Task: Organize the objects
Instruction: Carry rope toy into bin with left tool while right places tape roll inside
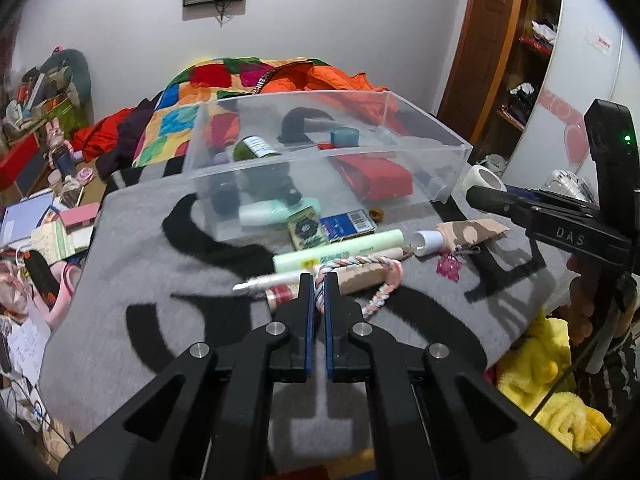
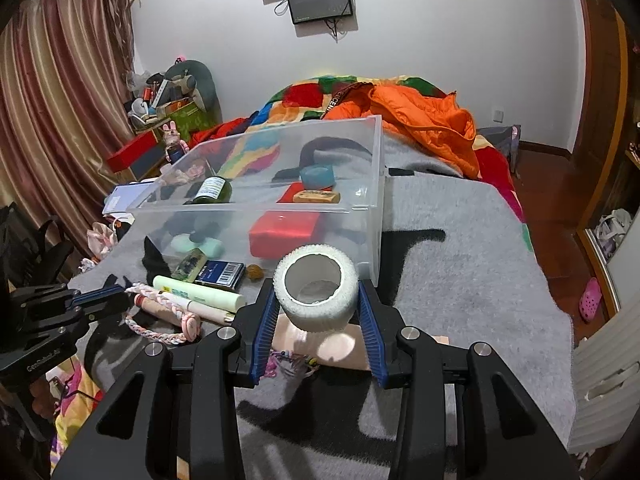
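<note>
Nearest in the left wrist view, the left gripper [image 1: 319, 294] has its 2 blue-padded jaws pressed together on a pastel braided rope [image 1: 352, 280], pinching 1 strand near its end. The rest of the rope loops around a tan cylinder [image 1: 364, 280] lying on the grey blanket [image 1: 132, 248]. If the rope is lifted, it could drag the cylinder along or slip out of the thin pinch.

In the right wrist view, the right gripper [image 2: 318, 300] is clamped on a white tape roll [image 2: 316, 286], held clear of the blanket with its hole facing the camera. The pads grip its curved sides, so it might rotate or pop free.

Just beyond lie a pale green tube [image 1: 340, 250], a blue card box [image 1: 347, 223] and a beige tube [image 1: 460, 236], all crowded together and easy to knock.

Farther back stands the clear plastic bin [image 1: 400, 148], already holding a green bottle [image 1: 256, 149] and a red box [image 1: 376, 176]. Its near wall is tall; a low approach could strike it.
</note>
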Demonstrator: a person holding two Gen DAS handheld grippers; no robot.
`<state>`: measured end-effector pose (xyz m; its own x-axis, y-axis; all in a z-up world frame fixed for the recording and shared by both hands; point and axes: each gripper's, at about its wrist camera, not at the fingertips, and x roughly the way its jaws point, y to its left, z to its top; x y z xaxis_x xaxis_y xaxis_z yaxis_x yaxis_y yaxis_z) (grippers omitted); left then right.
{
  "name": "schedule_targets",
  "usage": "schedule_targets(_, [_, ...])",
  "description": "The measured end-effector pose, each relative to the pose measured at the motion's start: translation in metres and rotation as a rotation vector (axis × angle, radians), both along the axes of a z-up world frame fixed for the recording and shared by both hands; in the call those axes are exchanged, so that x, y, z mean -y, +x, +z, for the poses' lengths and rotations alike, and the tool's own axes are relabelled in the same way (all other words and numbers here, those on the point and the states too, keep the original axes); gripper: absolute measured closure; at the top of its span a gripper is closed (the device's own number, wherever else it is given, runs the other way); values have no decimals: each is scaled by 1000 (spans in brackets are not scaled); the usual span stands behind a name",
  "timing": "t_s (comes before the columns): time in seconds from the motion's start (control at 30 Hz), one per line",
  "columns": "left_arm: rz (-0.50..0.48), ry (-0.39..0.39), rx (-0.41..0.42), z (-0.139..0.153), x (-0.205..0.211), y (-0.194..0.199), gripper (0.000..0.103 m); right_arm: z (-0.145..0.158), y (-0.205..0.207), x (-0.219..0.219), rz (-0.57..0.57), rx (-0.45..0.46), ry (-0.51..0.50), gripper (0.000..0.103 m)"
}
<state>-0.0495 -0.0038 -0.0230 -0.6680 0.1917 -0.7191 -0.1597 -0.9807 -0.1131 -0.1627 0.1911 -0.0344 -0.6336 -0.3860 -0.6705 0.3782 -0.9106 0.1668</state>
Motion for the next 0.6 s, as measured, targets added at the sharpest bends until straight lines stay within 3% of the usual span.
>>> schedule_targets(0.4, [108,46,34,-7,41,37,100,9,12,2,12,-21,-9,67])
schedule_targets(0.53, [96,52,40,-3,44,40,99,13,16,5,24,-31,-10,67])
schedule_targets(0.6, [83,61,39,0,42,37,93,14,17,7,28,-35,-8,67])
